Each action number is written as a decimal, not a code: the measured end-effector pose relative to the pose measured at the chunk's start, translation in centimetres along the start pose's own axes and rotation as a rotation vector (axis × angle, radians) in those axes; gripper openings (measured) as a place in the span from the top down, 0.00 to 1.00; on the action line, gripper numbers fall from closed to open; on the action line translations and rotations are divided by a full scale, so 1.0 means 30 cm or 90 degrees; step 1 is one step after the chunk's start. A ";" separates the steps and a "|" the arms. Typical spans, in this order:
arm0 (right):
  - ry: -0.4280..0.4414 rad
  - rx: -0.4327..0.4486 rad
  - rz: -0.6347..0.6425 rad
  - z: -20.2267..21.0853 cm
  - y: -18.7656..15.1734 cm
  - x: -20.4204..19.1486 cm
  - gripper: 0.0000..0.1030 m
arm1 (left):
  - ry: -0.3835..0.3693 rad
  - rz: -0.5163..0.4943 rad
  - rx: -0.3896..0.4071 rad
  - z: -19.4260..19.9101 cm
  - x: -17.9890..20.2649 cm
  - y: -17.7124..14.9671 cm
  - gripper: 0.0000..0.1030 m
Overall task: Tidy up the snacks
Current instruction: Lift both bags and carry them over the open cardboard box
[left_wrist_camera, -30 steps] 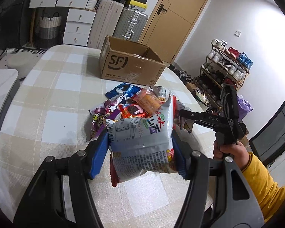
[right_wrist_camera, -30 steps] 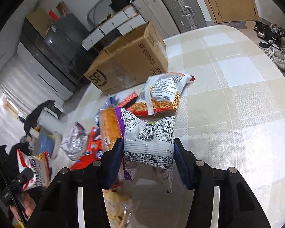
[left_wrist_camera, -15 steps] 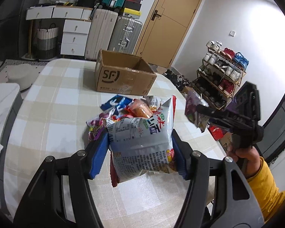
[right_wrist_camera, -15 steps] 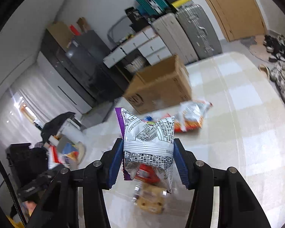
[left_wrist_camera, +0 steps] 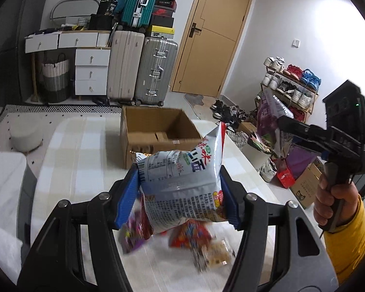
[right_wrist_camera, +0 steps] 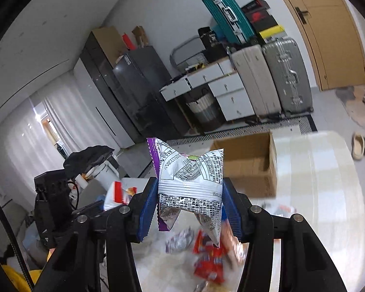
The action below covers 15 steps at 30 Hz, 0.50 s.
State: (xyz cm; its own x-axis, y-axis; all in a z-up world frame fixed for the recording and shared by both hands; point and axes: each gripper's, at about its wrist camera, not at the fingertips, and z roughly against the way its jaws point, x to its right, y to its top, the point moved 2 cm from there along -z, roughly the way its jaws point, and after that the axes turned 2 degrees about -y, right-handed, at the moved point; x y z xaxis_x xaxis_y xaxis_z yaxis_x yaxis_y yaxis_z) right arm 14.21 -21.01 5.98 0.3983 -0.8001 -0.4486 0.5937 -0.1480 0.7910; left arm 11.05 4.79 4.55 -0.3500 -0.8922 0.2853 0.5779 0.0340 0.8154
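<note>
A lived-in home, an entry or dining room. Stacked suitcases stood against the wall by a white drawer unit and a wooden door. A shoe rack was crammed with sneakers. A checked cloth covered the counter; a refrigerator stood beyond.

The left gripper clamps a pale blue snack bag above the checked table — beyond it the open cardboard box; the right gripper grips a purple packet.

We see a checked worktop. On it sit 1 open cardboard box and blurred snack packets.
</note>
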 end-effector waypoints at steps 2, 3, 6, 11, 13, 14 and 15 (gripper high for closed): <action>0.000 -0.001 0.017 -0.043 0.060 -0.011 0.49 | 0.004 0.000 -0.002 -0.033 -0.006 0.054 0.43; -0.001 -0.003 0.022 -0.064 0.083 -0.012 0.49 | 0.007 0.002 -0.004 -0.055 -0.013 0.086 0.43; -0.003 -0.012 0.030 -0.149 0.146 0.005 0.49 | 0.014 0.002 -0.011 -0.132 -0.025 0.164 0.43; -0.005 -0.035 0.012 -0.303 0.215 0.077 0.49 | 0.034 0.004 -0.039 -0.316 -0.075 0.284 0.43; -0.014 -0.050 0.009 -0.372 0.232 0.113 0.49 | 0.034 0.014 -0.057 -0.401 -0.101 0.326 0.43; -0.018 -0.056 0.005 -0.405 0.235 0.135 0.49 | 0.036 0.016 -0.066 -0.443 -0.109 0.342 0.43; -0.020 -0.063 0.000 -0.436 0.240 0.156 0.49 | 0.036 0.017 -0.077 -0.485 -0.116 0.353 0.43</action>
State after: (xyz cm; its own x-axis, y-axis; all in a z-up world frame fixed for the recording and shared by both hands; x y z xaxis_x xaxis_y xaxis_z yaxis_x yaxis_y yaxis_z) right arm 29.50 -18.21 4.12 0.3768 -0.8186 -0.4335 0.6607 -0.0905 0.7451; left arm 29.10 1.71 4.87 -0.2931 -0.9157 0.2749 0.6724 0.0070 0.7402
